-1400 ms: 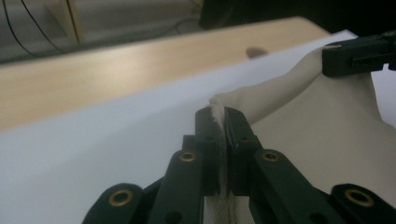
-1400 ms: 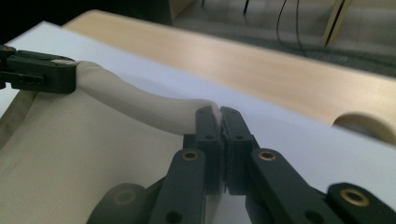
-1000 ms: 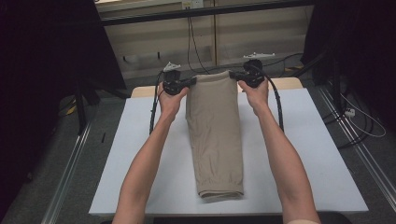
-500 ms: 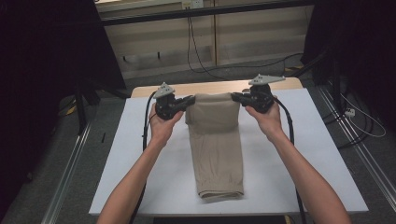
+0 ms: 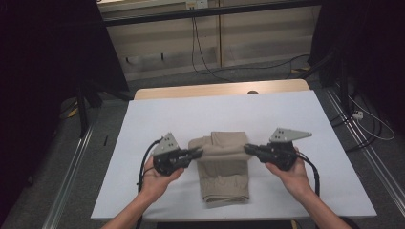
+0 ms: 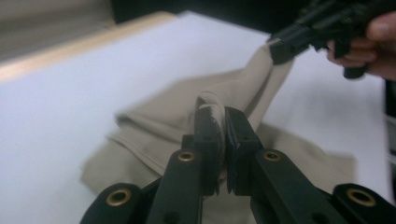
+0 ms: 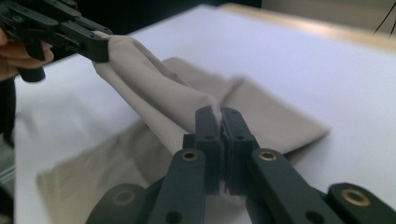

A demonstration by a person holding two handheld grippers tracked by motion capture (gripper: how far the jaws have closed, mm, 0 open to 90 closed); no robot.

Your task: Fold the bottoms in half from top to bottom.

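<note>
A beige garment [image 5: 224, 171] lies folded on the white table [image 5: 191, 114], near the front edge. Its far end is lifted and stretched between my two grippers. My left gripper [image 5: 198, 152] is shut on the left corner of that end, and my right gripper [image 5: 248, 148] is shut on the right corner. In the left gripper view the jaws [image 6: 219, 114] pinch a fold of the beige fabric [image 6: 163, 121], with the other gripper [image 6: 285, 46] clamped on the far corner. In the right gripper view the jaws [image 7: 220, 114] pinch the cloth [image 7: 154, 98] the same way.
A wooden strip [image 5: 215, 89] runs along the table's far edge. Metal rails [image 5: 71, 176] flank the table on both sides. Cables [image 5: 210, 67] lie on the floor beyond it. The far half of the tabletop is bare white.
Both hands have pulled back from the far edge towards the front, carrying the garment's far end with them. That end now hangs over the near half, and the garment looks much shorter.
</note>
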